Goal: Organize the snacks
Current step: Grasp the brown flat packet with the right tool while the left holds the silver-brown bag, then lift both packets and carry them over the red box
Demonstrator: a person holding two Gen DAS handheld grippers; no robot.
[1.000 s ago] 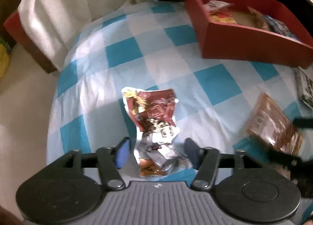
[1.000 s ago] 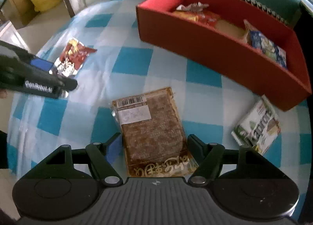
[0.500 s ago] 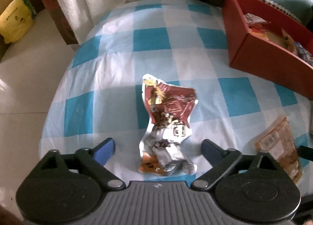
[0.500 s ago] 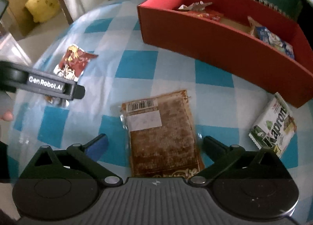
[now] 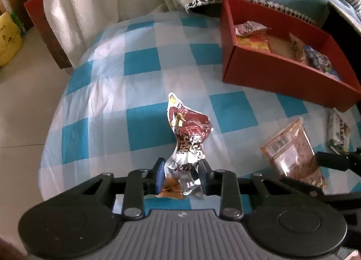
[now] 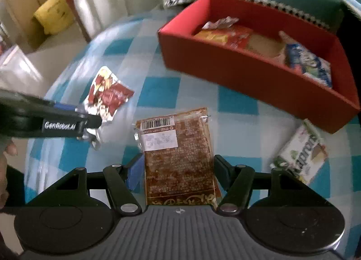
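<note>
Gripping only the crumpled lower end of the foil snack packet [image 5: 188, 147], the left tongs [image 5: 180, 177] hold a thin, slippery film; the jaws are closing on it, both pads pressing the foil. Risk: the packet may slide out during transfer, since the bulk of it stands unsupported above the pinch and can swing. Risk: the crinkled foil may tear or spill if the seal is already weak; its condition cannot be determined.

The right tongs [image 6: 178, 170] straddle the brown snack pack [image 6: 178, 149], jaws closing, pads just beside its long edges but not yet visibly pressing. Risk: a flat pack lying on the soft checked tablecloth [image 5: 140, 65] may buckle upward instead of being pinched, or the pads may catch cloth and drag it. Dragging could shift the green-and-white packet [image 6: 300, 151] near the right edge of the table.

The red box [image 6: 248, 74] sits at the far right of the table, already holding several snacks; a careless drop could land on its wall.

Both tongs point steeply downward at the table, the left one crossing the left side of the right wrist view.
</note>
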